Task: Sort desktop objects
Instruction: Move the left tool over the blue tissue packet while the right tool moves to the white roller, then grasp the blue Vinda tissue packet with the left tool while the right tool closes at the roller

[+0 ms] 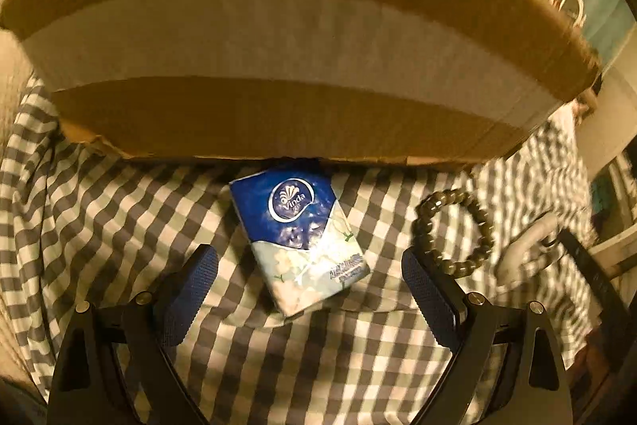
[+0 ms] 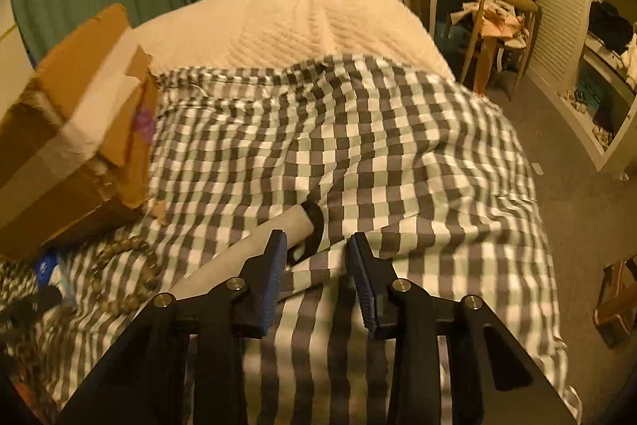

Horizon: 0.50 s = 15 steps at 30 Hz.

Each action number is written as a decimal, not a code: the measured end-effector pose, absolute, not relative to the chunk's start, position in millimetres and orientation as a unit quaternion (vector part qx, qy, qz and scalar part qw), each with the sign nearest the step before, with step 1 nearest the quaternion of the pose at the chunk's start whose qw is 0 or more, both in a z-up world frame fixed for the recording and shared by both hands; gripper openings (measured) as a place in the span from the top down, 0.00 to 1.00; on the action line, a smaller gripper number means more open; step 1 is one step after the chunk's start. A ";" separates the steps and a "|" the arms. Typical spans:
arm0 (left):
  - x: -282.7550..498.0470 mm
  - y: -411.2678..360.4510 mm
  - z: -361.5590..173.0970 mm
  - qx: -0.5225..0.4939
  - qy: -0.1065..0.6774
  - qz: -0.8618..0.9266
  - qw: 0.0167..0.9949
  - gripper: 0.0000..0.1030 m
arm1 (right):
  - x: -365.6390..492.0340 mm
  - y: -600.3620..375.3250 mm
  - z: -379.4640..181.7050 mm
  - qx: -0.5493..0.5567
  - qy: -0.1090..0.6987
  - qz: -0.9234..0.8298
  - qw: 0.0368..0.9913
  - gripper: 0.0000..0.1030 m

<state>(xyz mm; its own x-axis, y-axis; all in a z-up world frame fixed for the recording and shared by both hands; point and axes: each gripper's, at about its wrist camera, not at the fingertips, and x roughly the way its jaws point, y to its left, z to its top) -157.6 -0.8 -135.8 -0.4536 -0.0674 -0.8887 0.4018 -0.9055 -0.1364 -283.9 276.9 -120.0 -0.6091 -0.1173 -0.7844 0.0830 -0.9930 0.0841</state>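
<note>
One blue-and-white tissue packet [image 1: 299, 241] lies at frame centre between the spread, empty left gripper [image 1: 309, 271]; one beaded bracelet [image 1: 454, 230] centre-right, one cardboard box [image 1: 278, 38] above. Right gripper [image 2: 317, 258] apart beside one grey cylinder [image 2: 247, 249].

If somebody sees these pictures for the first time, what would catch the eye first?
Probably the big cardboard box filling the top of the left wrist view, on the checked cloth. Just before it lies a blue tissue pack, between the fingers of the open left claw, with a bead bracelet to its right.
</note>
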 end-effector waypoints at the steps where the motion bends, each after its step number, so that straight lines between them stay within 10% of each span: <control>1: -159.4 -0.2 -138.3 0.506 0.165 -0.835 0.141 0.07 | -286.8 275.9 -123.0 0.440 -0.021 -0.896 0.059 0.69; 4: -162.9 -2.7 -147.6 0.514 0.170 -0.828 0.145 0.07 | -294.5 271.7 -129.1 0.443 -0.022 -0.894 0.069 0.69; 7: -165.9 -2.7 -153.9 0.518 0.163 -0.827 0.146 0.07 | -291.2 273.2 -127.8 0.437 -0.042 -0.895 0.081 0.93; 15: -170.6 8.1 -158.9 0.518 0.120 -0.836 0.134 0.05 | -260.2 272.0 -98.8 0.429 -0.026 -0.898 0.091 0.95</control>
<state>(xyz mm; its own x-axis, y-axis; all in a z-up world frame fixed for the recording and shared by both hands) -170.6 8.1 -158.9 -0.4278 -0.0999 -0.8983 0.3491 -0.9350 -0.0622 -260.2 272.0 -98.8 -0.6149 -0.1859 -0.7664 0.1420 -0.9820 0.1242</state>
